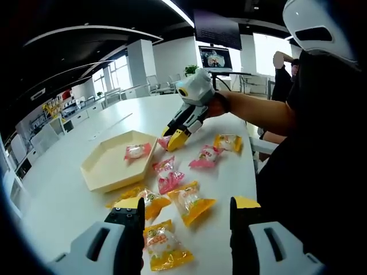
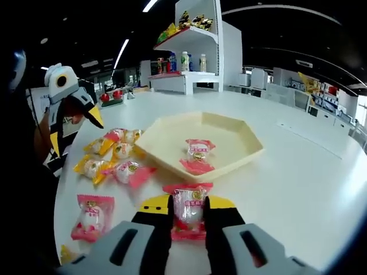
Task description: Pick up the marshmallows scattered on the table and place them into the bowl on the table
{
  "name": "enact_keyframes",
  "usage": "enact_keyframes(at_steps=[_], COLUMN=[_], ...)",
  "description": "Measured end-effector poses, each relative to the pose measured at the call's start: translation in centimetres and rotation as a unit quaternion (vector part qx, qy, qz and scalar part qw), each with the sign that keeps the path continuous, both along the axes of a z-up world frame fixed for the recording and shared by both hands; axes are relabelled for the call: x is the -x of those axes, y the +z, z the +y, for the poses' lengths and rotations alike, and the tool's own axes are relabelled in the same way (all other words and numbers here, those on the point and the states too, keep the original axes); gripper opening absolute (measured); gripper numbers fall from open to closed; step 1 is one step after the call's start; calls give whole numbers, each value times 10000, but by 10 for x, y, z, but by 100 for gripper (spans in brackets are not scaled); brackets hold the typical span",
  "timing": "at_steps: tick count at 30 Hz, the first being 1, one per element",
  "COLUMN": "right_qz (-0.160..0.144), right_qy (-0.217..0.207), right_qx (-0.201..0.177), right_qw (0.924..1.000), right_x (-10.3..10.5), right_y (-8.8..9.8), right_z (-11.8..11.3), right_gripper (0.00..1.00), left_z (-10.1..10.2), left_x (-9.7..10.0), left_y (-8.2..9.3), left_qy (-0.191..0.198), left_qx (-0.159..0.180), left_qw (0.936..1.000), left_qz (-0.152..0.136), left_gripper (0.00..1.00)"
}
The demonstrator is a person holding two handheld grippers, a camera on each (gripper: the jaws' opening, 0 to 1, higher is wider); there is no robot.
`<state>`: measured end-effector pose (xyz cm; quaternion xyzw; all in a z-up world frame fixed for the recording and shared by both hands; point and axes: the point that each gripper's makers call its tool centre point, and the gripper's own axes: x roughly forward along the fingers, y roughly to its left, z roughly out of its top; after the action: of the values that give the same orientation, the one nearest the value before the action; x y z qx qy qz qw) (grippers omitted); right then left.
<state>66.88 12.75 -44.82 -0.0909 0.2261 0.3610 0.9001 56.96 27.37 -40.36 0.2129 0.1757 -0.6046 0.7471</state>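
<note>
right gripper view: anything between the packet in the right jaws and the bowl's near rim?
Bare tabletop only. The right gripper clamps a pink marshmallow packet just short of the bowl, as seen in the right gripper view.

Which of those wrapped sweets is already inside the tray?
The pink-wrapped marshmallow lying alone in the cream hexagonal bowl; all the others lie outside it.

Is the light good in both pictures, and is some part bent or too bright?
Left gripper view: the windows behind are washed out, the table edge bends from the fisheye, and the bowl is evenly lit. Right gripper view: the ceiling strips glare, the pink marshmallow between the right gripper jaws is sharp, and the far shelves curve.
</note>
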Motion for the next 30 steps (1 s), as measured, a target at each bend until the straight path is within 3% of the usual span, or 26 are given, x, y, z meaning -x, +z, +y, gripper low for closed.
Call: enact_keyframes(at_steps=[30], right_qz=[4], right_qy=[-42], right_qx=[-352], right_qw=[9994], right_x=[6], right_y=[13], right_z=[-10], right_gripper=[22], left_z=[0], left_x=[-1], left_y=[-2], left_qy=[22], left_qx=[23], left_qw=[10000], left_qz=[31], left_gripper=[60])
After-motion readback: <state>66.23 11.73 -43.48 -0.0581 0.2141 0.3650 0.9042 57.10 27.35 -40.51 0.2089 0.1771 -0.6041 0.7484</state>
